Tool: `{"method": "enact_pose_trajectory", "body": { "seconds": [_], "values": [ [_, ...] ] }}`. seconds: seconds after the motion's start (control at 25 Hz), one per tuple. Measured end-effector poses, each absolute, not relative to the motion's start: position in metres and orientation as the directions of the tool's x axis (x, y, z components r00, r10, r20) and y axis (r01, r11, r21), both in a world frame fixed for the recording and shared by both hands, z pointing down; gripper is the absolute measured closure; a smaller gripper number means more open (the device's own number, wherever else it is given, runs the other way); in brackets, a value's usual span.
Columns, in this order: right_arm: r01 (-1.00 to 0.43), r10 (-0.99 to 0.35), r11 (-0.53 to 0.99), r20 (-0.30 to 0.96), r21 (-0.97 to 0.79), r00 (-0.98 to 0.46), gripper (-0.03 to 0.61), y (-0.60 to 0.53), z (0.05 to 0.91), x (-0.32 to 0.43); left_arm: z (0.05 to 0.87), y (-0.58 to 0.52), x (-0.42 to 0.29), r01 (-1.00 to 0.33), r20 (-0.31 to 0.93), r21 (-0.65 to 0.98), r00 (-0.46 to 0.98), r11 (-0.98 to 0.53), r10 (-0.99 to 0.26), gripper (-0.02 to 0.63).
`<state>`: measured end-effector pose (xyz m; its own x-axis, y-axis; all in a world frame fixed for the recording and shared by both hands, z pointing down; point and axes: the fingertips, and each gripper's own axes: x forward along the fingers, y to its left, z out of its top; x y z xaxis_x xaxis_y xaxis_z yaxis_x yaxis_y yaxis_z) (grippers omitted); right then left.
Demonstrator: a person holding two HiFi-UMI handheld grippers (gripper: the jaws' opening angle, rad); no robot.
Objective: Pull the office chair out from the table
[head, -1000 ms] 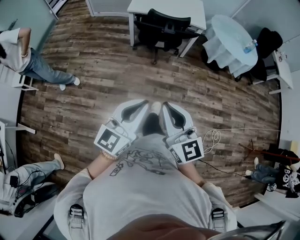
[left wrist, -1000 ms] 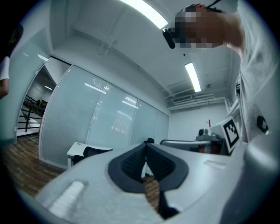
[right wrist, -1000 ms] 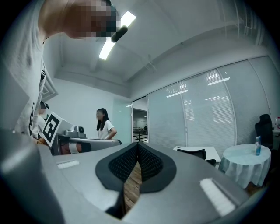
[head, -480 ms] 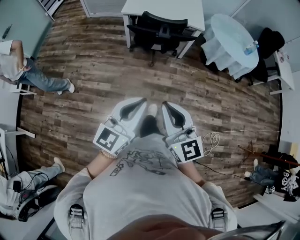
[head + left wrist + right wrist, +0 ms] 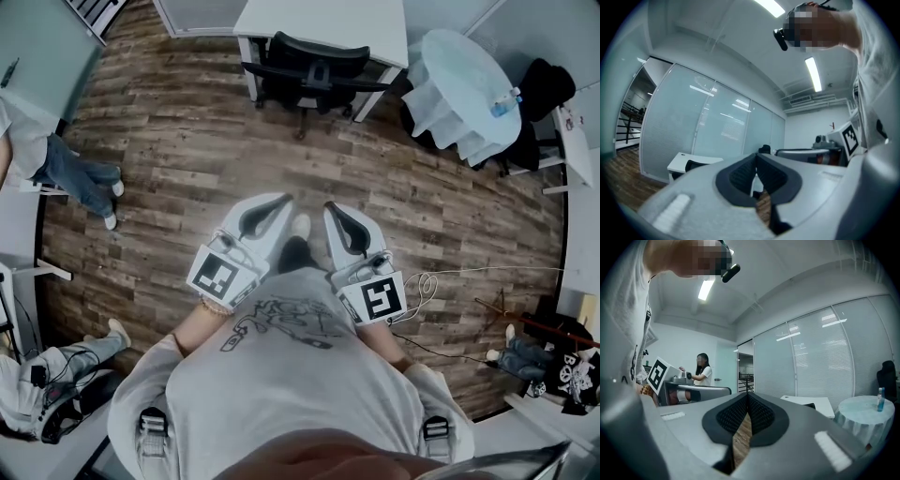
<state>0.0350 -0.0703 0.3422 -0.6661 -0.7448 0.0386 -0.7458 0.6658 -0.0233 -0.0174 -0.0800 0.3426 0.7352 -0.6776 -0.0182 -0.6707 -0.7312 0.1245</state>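
In the head view the left gripper (image 5: 279,201) and the right gripper (image 5: 330,207) are held side by side in front of the person's chest, both pointing ahead over the wood floor (image 5: 187,169), each with its jaws pressed together and nothing between them. The black office chair (image 5: 314,67) stands well ahead of both grippers, tucked against the white bench (image 5: 323,17), its back turned toward them. A round cloth-covered bench (image 5: 459,80) lies ahead and to the right of the right gripper. In the left gripper view the dark pads (image 5: 740,176) meet with nothing between them, and the bench and chair back (image 5: 693,165) show far ahead, to the left of the jaws. In the right gripper view the jaws are likewise closed on nothing; the white bench lies far ahead and to the right of them, with a dark bit of the chair just showing.
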Motion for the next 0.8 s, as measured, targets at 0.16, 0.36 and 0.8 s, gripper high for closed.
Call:
{"method": "enact_pose_trajectory", "body": {
  "seconds": [0.16, 0.36, 0.8],
  "values": [
    [-0.738, -0.737, 0.674, 0.041, -0.025, -0.675, 0.572, -0.103, 0.342, 0.048, 0.343, -0.113, -0.005, -0.679, -0.005, 0.121, 0.729, -0.724, -0.685, 0.609],
    [-0.732, -0.731, 0.680, 0.048, -0.024, -0.681, 0.572, -0.143, 0.342, 0.061, 0.341, -0.151, 0.005, -0.691, 0.001, 0.113, 0.719, -0.714, -0.695, 0.609],
    [-0.724, -0.721, 0.690, 0.079, -0.020, -0.689, 0.571, -0.236, 0.356, 0.073, 0.356, -0.246, 0.012, -0.721, 0.034, 0.098, 0.691, -0.686, -0.722, 0.609]
  ]
}}
